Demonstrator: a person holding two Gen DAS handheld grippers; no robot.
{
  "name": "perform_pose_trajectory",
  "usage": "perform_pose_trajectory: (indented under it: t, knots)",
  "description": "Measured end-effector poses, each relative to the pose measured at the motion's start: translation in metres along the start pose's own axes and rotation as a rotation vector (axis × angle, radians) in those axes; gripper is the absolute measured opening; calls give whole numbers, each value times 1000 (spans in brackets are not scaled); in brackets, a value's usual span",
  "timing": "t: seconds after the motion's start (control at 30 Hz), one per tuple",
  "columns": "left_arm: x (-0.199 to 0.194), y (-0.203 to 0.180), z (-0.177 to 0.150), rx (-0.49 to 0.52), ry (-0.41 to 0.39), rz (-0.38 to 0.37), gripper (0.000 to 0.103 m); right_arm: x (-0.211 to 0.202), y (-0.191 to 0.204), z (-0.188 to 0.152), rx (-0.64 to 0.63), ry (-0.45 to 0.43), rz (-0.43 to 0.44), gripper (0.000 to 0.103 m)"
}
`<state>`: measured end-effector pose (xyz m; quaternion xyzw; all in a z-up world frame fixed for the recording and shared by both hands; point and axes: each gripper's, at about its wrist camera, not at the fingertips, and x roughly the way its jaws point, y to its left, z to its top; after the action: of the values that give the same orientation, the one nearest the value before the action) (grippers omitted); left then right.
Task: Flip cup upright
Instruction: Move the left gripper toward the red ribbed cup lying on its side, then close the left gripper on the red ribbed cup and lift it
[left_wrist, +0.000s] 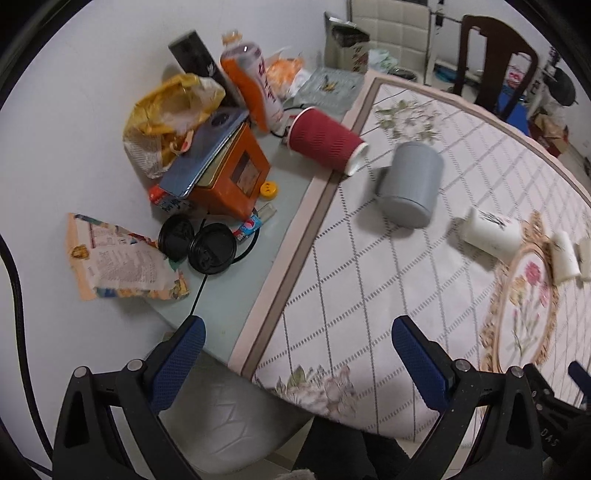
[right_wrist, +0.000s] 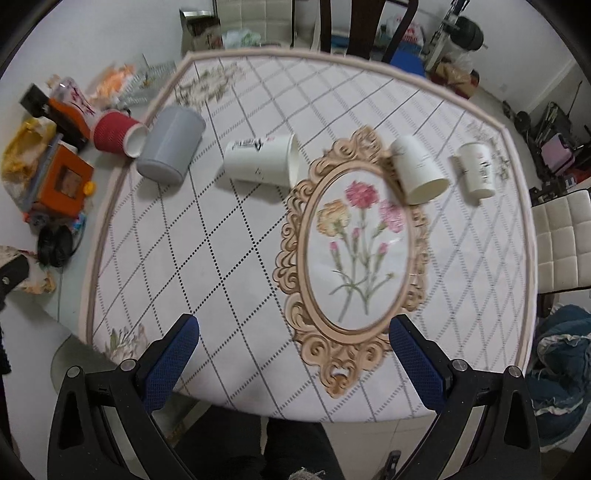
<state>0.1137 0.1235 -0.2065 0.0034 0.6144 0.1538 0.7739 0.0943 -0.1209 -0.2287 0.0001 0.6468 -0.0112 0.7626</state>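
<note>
Tongs on both sides, left tongs (left_wrist: 297, 339) and right tongs (right_wrist: 293, 338), hang spread and empty near the desk (right_wrist: 236, 258) edge. We judge this a start: the grey cup (right_wrist: 170, 144), red cup (right_wrist: 116, 133) and white cups (right_wrist: 260, 160) lie tipped, well apart from us.

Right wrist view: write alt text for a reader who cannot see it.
Five cups lie on their sides in a row across a flower-printed table mat: a red cup, a grey cup and three white cups. The open right gripper hangs at the near edge, holding nothing. Clutter sits at far left.
</note>
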Motion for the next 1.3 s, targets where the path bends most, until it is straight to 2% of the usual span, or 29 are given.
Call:
perform_pose_trajectory:
  t: [0.2,0.33,0.63,0.83,1.07,1.13,1.17,1.2,1.3]
  knots:
    - [54,11,57,-72,74,-59,103,54,19,39,58,74,-16,103]
    - [88,13,98,-140,111,-112,103,78,26,63,121,77,-36,103]
    - [148,2,174,-214,151,-154,103,110,42,108,204,72,-78,103]
    - [175,-3,199,-246,187,-181,103,108,47,130,262,22,-106,103]
    - [208,-4,215,-300,245,-228,102,115,48,144,292,25,-143,103]
    - [215,-2,217,-319,252,-237,96,117,47,148,299,27,-156,103]
    - [218,-2,218,-323,256,-243,85,118,46,148,303,27,-160,103]
    - [220,-2,217,-326,258,-250,79,118,46,150,307,27,-162,103]
    - [218,-2,219,-305,231,-245,77,117,44,151,317,20,-171,103]
